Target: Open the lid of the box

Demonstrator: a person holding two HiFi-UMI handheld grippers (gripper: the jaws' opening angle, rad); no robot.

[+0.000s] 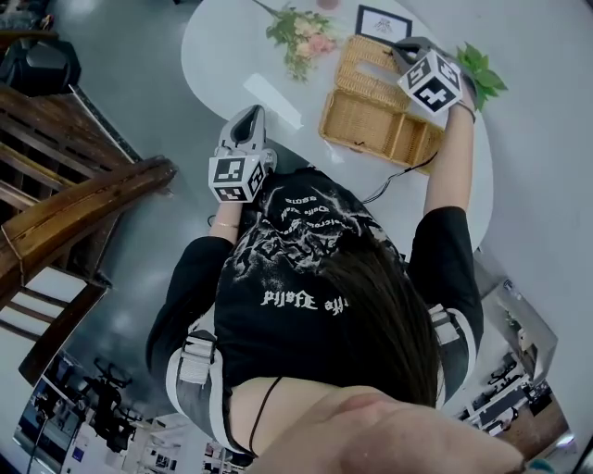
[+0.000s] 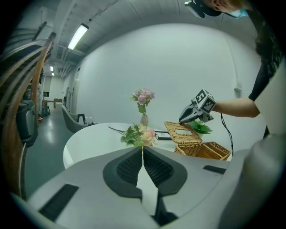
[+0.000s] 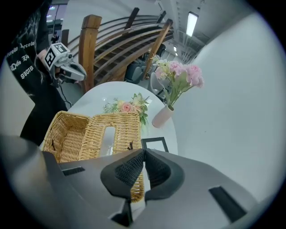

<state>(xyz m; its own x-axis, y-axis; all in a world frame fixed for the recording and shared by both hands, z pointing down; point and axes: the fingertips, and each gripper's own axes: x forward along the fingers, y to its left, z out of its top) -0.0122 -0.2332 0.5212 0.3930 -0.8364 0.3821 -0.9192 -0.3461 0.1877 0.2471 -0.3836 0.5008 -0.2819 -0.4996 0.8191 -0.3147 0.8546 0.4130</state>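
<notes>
A wicker box (image 1: 375,125) stands open on the white table (image 1: 232,56). Its lid (image 1: 371,69), with a slot in the middle, is swung back past the box toward the table's far side. My right gripper (image 1: 400,48) is at the lid's far rim, jaws shut on that rim; in the right gripper view the weave (image 3: 114,134) runs under the closed tips (image 3: 144,152). My left gripper (image 1: 248,113) hovers off the table's near-left edge, shut and empty (image 2: 143,148), well apart from the box (image 2: 203,150).
A bouquet (image 1: 301,37) lies left of the lid, a small framed card (image 1: 383,23) behind it, green leaves (image 1: 482,72) to its right. A vase of pink flowers (image 3: 163,116) stands beyond. A black cable (image 1: 398,176) hangs off the near edge. Wooden railing (image 1: 74,213) at left.
</notes>
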